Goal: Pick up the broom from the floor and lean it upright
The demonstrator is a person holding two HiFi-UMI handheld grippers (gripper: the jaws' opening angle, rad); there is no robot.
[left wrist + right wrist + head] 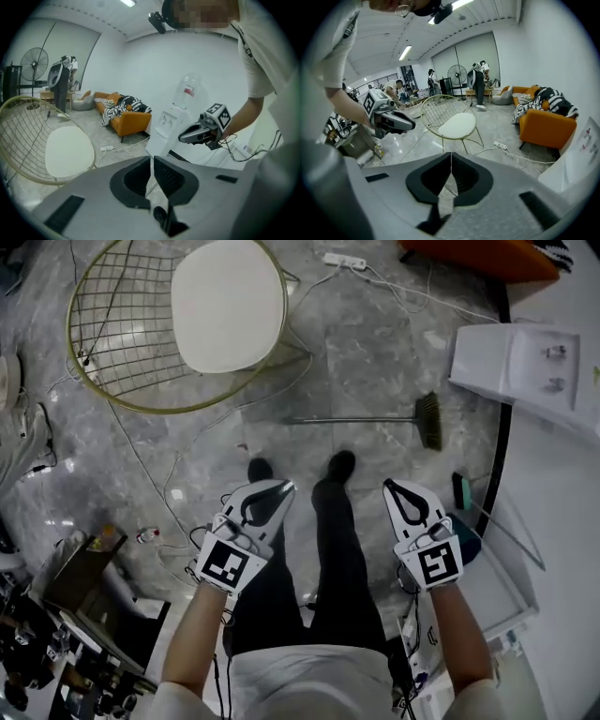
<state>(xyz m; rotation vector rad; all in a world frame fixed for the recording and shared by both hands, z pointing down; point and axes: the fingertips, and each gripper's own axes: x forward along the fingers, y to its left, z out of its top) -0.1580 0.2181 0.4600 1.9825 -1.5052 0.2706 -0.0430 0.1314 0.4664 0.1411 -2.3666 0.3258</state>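
The broom (356,419) lies flat on the grey marble floor ahead of the person's shoes, with its thin handle pointing left and its green-brown brush head (429,420) to the right. My left gripper (284,486) hangs over the person's left leg, short of the handle, with its jaws together and nothing in them. My right gripper (391,486) is held level with it on the right, below the brush head, also shut and empty. In the left gripper view the jaws (152,161) meet in a thin line, and the right gripper (199,132) shows beyond them.
A gold wire chair (94,362) with a white cushion stands at the far left. Cables and a power strip (344,261) trail across the floor. A white water dispenser (520,367) is at the right, an orange sofa (478,257) at the back, and boxes and clutter (75,577) at the near left.
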